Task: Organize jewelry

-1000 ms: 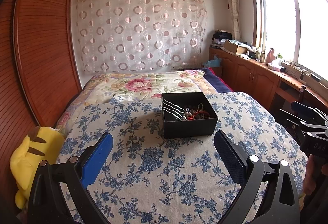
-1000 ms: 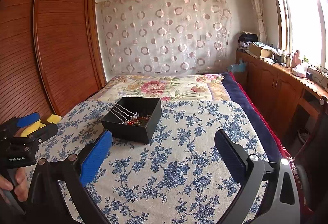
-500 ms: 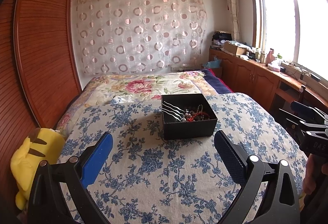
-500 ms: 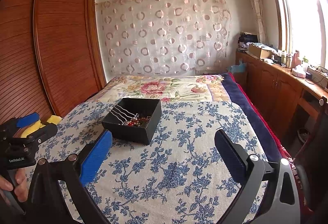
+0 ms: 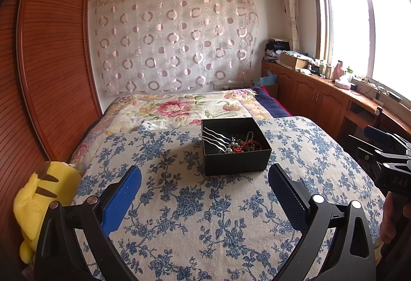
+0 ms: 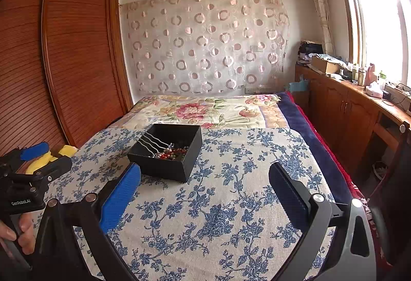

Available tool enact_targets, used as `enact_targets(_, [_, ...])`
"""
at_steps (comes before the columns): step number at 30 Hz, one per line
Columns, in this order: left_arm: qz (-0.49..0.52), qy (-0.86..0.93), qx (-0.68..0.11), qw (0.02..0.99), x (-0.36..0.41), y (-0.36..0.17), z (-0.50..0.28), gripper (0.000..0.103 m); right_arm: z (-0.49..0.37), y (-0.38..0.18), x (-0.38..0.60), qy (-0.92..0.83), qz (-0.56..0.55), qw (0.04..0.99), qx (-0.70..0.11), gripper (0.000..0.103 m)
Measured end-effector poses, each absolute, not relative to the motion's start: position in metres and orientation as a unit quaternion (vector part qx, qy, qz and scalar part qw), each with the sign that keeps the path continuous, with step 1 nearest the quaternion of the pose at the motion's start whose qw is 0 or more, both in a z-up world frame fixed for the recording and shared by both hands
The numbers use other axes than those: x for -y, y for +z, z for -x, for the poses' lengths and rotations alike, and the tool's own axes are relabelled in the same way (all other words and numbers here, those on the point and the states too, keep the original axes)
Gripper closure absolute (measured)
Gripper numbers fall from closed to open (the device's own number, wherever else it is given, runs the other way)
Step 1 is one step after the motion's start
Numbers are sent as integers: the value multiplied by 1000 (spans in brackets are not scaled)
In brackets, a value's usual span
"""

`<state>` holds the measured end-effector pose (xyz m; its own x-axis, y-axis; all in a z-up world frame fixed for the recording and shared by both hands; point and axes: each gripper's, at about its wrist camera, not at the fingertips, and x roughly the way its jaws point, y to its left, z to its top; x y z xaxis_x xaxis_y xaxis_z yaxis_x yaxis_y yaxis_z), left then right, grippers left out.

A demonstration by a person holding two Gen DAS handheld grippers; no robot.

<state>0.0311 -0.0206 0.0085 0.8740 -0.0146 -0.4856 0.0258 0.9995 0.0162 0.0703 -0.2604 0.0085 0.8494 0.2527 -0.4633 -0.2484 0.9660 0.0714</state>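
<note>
Jaws of left gripper point(image 5: 204, 184) spread wide, empty, right gripper point(image 6: 204, 182) likewise, black jewelry box point(image 5: 235, 146) untouched ahead

Home bedroom, floral-quilted bed point(image 5: 179, 108), wooden wardrobe point(image 5: 51, 62), curtained window point(image 5: 359, 24)

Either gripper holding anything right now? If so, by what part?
Nothing held. Left gripper and right gripper are both open and empty above the cloth; the jewelry lies in the box.
</note>
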Motion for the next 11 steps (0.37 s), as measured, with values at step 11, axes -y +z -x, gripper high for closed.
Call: enact_targets(11, [-10,-10,-252,968,22,9,-30,7,-70,13,260,129,-5,963,-238,2])
